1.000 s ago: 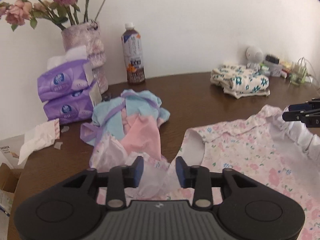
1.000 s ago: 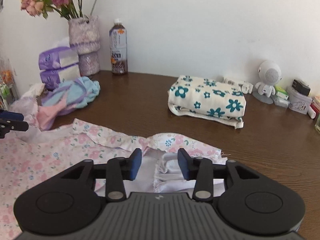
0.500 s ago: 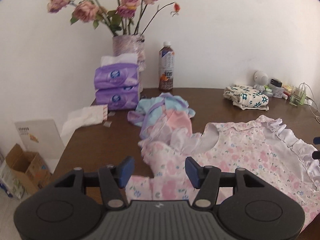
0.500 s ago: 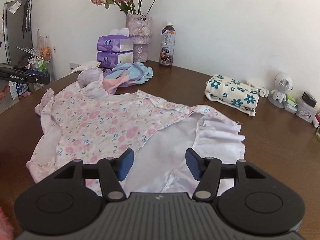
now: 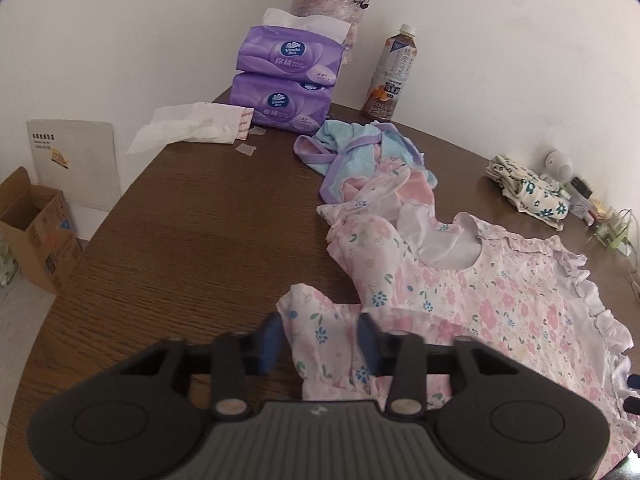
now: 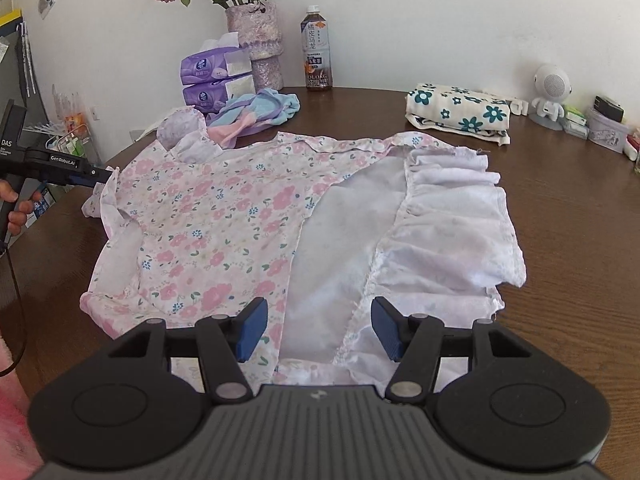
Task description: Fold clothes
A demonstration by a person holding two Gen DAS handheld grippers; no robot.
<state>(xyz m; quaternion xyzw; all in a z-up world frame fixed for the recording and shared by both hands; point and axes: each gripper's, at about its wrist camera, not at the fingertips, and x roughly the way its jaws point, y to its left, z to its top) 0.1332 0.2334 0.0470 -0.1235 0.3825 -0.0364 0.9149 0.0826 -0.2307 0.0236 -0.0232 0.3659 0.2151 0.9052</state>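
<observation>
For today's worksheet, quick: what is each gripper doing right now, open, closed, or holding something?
Left gripper: open, jaws either side of the floral dress sleeve, not clamped.
Right gripper: open above the dress hem, holding nothing.

dress (image 6: 208, 216): thin matt floral cloth | table (image 5: 192, 240): grained dark wood | tissue packs (image 5: 288, 80): glossy plastic
</observation>
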